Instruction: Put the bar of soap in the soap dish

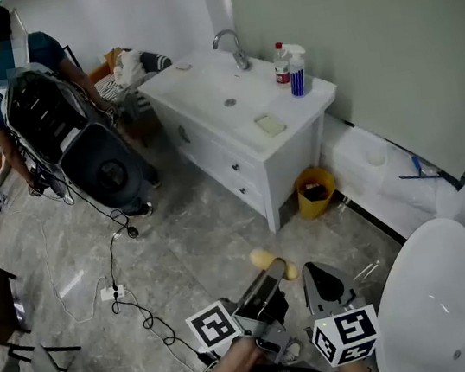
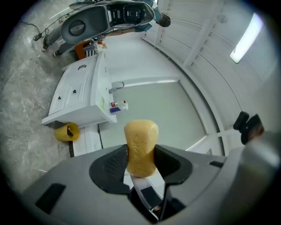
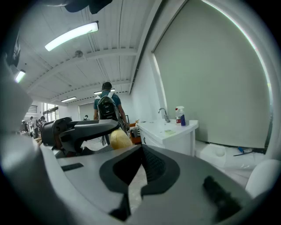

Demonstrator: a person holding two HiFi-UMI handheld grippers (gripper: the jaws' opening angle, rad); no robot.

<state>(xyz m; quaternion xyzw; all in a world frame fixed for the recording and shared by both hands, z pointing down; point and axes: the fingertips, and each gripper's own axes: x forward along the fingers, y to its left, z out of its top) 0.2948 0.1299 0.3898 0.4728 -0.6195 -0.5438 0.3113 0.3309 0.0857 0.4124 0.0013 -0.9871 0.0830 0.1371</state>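
Grey stone-look floor runs to a white table (image 1: 200, 89) with a sink, against the far wall. The soap dish (image 1: 270, 124), pale and empty, lies near the table's right end, with two bottles (image 1: 291, 69) just beyond it.

The left gripper (image 2: 141, 163) has its jaws closed on the bar of soap (image 2: 140, 140), pinching its lower part. Most of the yellow bar stands out past the pads, well apart from the dish. The right gripper (image 3: 139, 171) has its jaws slightly apart with nothing between them.

To finish well, I would carry the bar level, come in from the near side clear of the bottles, and release only once it rests in the dish.

Lettering is pressed into the bar's side but unreadable. The bottle labels are too small to read.
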